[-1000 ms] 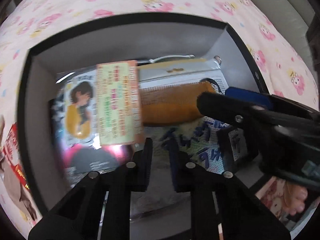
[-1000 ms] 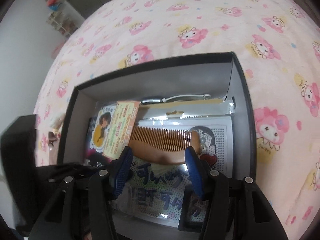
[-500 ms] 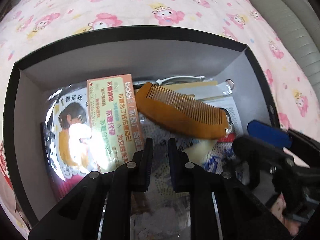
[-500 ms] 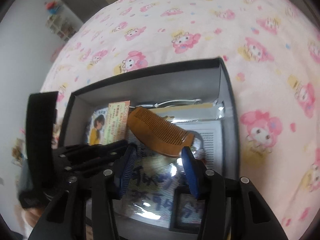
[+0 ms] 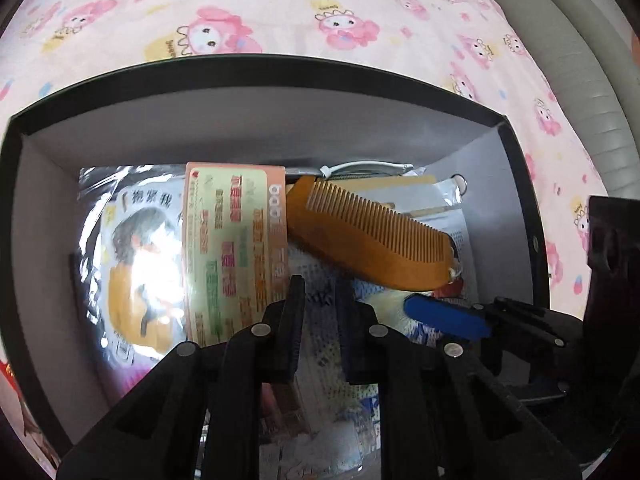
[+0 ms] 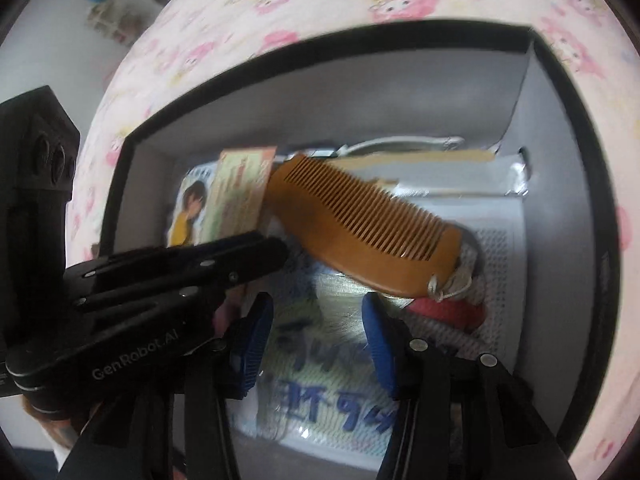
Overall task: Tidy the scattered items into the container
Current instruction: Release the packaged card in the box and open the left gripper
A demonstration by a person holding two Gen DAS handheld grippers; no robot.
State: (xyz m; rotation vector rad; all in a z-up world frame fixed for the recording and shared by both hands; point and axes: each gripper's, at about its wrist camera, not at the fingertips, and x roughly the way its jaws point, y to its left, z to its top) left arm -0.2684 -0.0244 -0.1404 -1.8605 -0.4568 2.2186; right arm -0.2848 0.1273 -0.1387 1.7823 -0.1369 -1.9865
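A black box [image 5: 280, 60] with grey inner walls sits on the bedsheet. Inside it a brown wooden comb [image 5: 368, 240] lies slanted on flat packets, teeth toward the far wall; nothing grips it. My left gripper [image 5: 322, 312] hangs over the box's middle, shut to a narrow slit with nothing in it, beside a peach printed card [image 5: 232, 248]. My right gripper [image 6: 316, 332] stands open with blue pads [image 6: 256, 332], just short of the comb [image 6: 360, 232], nothing between them. The left gripper [image 6: 272, 254] crosses in from the left in the right wrist view.
The box [image 6: 360, 36] also holds a glossy packet with a child's picture [image 5: 136, 264], a sheet with blue lettering [image 6: 328, 392] and a white cable [image 5: 368, 166] at the far wall. Pink cartoon bedsheet [image 5: 280, 8] surrounds it. A grey padded edge [image 5: 580, 80] runs at far right.
The comb went from lying level just beyond the right pads to lying slanted in the box. The right gripper sank closer to the contents and narrowed slightly. The left gripper shifted across the box.
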